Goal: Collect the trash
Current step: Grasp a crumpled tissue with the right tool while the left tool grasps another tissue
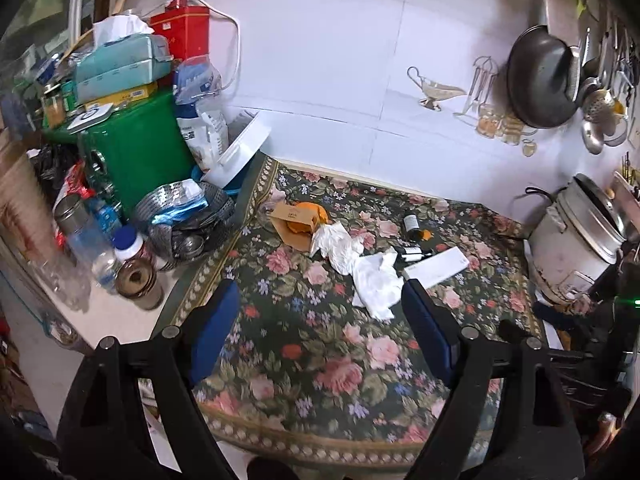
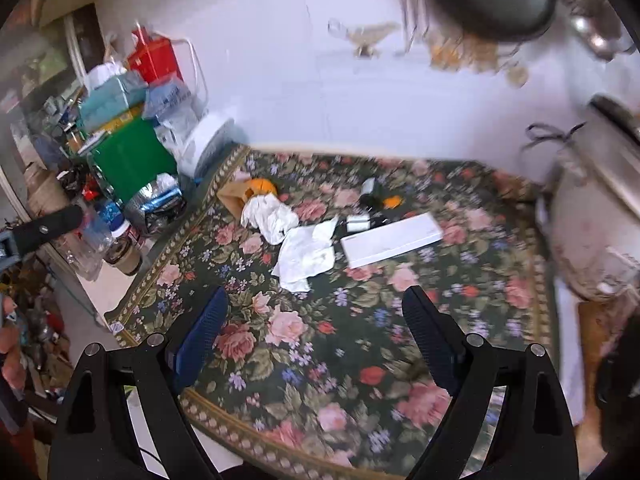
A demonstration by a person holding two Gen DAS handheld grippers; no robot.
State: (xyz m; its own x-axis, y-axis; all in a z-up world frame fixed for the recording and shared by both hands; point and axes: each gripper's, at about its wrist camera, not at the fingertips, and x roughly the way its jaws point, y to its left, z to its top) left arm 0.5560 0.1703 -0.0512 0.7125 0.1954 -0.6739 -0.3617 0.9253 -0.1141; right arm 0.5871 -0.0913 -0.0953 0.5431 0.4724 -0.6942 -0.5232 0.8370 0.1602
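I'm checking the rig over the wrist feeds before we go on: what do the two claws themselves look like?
Both look alike. The left claw has two black angular finger arms with cut-out openings, round silver pivot bolts near the top, and dark blue pads on the inner faces. The right claw is built the same; its blue pads show a fine ribbed texture. No cables or markings are visible on either.

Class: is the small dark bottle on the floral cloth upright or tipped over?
Tipped over. The bottle lies on its side on the cloth.
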